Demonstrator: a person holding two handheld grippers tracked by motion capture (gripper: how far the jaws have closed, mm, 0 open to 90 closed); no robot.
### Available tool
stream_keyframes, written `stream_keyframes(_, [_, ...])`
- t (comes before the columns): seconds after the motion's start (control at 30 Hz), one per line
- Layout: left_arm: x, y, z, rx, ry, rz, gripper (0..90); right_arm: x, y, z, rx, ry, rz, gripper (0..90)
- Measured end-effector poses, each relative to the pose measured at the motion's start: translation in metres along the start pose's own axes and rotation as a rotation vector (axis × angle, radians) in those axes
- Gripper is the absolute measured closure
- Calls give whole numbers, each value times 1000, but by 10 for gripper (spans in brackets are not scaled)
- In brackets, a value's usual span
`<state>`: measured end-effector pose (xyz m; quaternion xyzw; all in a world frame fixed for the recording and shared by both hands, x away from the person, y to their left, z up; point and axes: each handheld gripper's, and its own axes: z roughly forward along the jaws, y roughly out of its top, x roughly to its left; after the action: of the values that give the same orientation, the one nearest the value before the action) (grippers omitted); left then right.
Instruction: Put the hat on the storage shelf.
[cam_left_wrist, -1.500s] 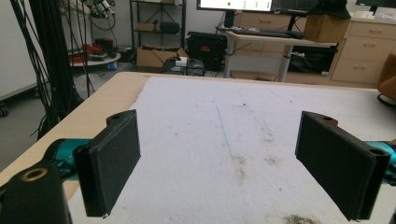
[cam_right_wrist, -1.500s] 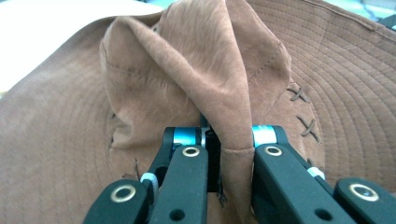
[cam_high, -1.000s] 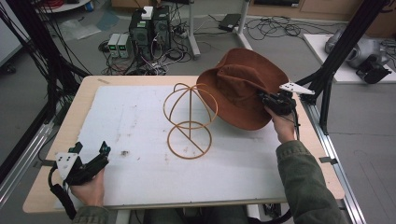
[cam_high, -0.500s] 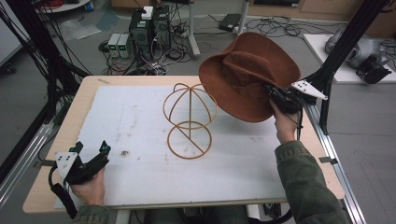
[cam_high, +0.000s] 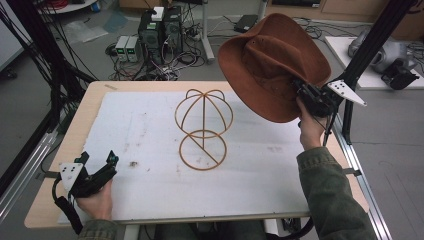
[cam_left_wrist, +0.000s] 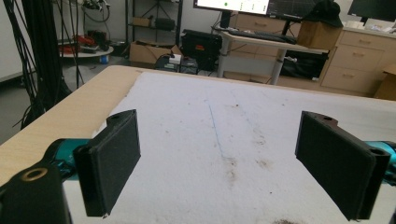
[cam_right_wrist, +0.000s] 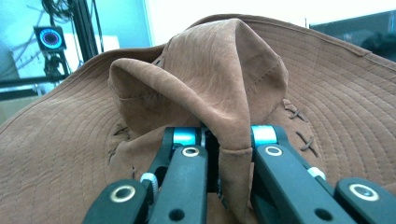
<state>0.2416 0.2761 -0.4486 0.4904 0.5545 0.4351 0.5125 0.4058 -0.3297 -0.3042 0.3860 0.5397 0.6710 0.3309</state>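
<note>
A brown suede hat (cam_high: 272, 60) hangs tilted in the air above the table's far right, clear of the surface. My right gripper (cam_high: 306, 96) is shut on a fold of the hat's crown (cam_right_wrist: 233, 116), pinched between the two black jaws. A gold wire hat stand (cam_high: 203, 127) sits mid-table, just left of and below the hat, with a dome top and a ring base. My left gripper (cam_high: 97, 167) rests at the near left edge, open, its pads (cam_left_wrist: 109, 163) wide apart with only the white mat between them.
A white mat (cam_high: 150, 130) covers most of the wooden table (cam_high: 75, 130). Black frame posts (cam_high: 372, 45) rise at the right, close to the hat. Computers and cables (cam_high: 160, 35) lie on the floor behind the table.
My right gripper has lifted the hat off the table and raised it up and back, tilting it. The left gripper has stayed put.
</note>
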Motion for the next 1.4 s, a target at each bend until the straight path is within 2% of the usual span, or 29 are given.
stream_keyframes(0.2, [1, 0, -1, -2, 2, -5, 144, 6, 8, -1, -33, 11, -4, 885])
stream_keyframes(0.43, [1, 0, 0, -5, 1, -16, 144, 16, 15, 0, -48, 54, 7, 885])
stream_keyframes(0.5, [1, 0, 0, -5, -1, -17, 144, 21, 18, 1, -50, 80, 11, 885])
stream_keyframes(0.63, [0, 0, 0, -4, -3, -17, 144, 36, 22, 3, -57, 128, 9, 884])
stream_keyframes(0.67, [1, 0, 0, -3, -4, -16, 144, 45, 24, 5, -54, 162, 15, 884])
stream_keyframes(0.7, [0, 0, 0, -2, -4, -16, 144, 45, 24, 5, -54, 162, 15, 884])
stream_keyframes(0.77, [0, 0, 0, -5, -3, -19, 143, 55, 27, 7, -57, 197, 14, 884])
stream_keyframes(0.97, [2, 0, -1, -5, -2, -19, 144, 88, 33, 12, -58, 295, 2, 883])
stream_keyframes(1.0, [2, 0, -1, -5, -2, -19, 144, 99, 33, 14, -54, 332, 6, 883])
stream_keyframes(1.03, [2, 0, -1, -6, -1, -22, 144, 99, 33, 14, -54, 332, 6, 883])
stream_keyframes(1.13, [3, 0, -1, -7, -2, -24, 144, 114, 33, 16, -48, 377, -1, 882])
stream_keyframes(1.27, [4, 0, -2, -12, 1, -27, 144, 130, 31, 19, -24, 410, -16, 881])
stream_keyframes(1.4, [5, 0, -3, -12, 7, -35, 144, 139, 27, 21, 3, 434, -22, 879])
